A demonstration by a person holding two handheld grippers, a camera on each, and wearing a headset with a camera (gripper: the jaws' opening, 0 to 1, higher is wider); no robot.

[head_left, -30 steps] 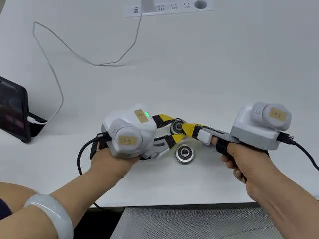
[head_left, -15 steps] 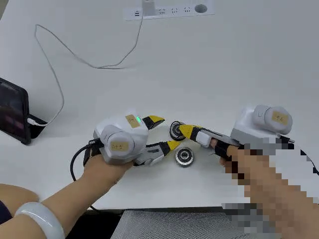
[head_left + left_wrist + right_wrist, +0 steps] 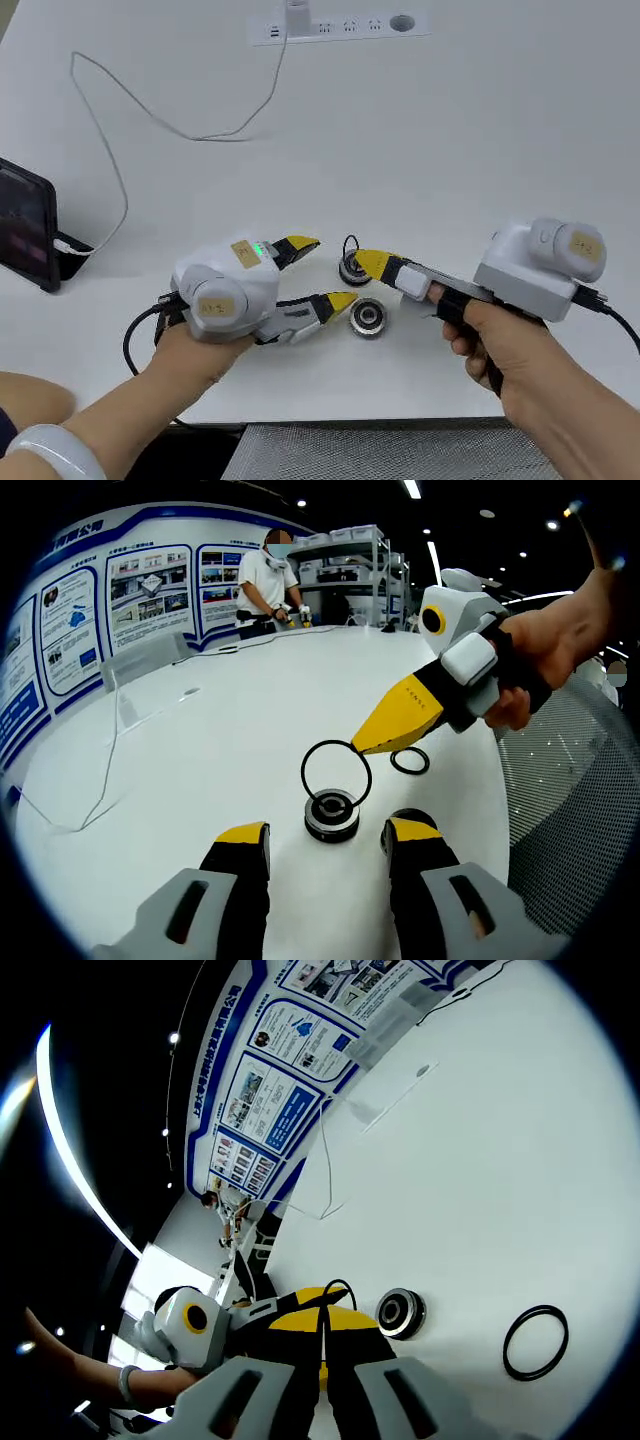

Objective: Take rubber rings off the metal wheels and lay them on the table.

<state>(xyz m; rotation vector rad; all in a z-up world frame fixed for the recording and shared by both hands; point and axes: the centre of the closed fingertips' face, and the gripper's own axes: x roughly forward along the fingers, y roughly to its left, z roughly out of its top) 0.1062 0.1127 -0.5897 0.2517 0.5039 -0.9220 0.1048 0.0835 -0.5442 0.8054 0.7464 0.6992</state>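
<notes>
Right gripper (image 3: 362, 260) tips pressed together, pinching a ring (image 3: 303, 772) upright just over a wheel (image 3: 332, 816); left gripper (image 3: 322, 270) jaws spread, empty, that wheel just ahead; second wheel (image 3: 368, 317) near; another ring (image 3: 393, 763) flat on table (image 3: 450, 130)

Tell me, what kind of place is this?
Probably a workshop or robotics lab with a display area. Blue-and-white information boards line the wall, a metal shelf rack holding boxes stands at the back, and the long white worktable has a white power strip on it.
</notes>
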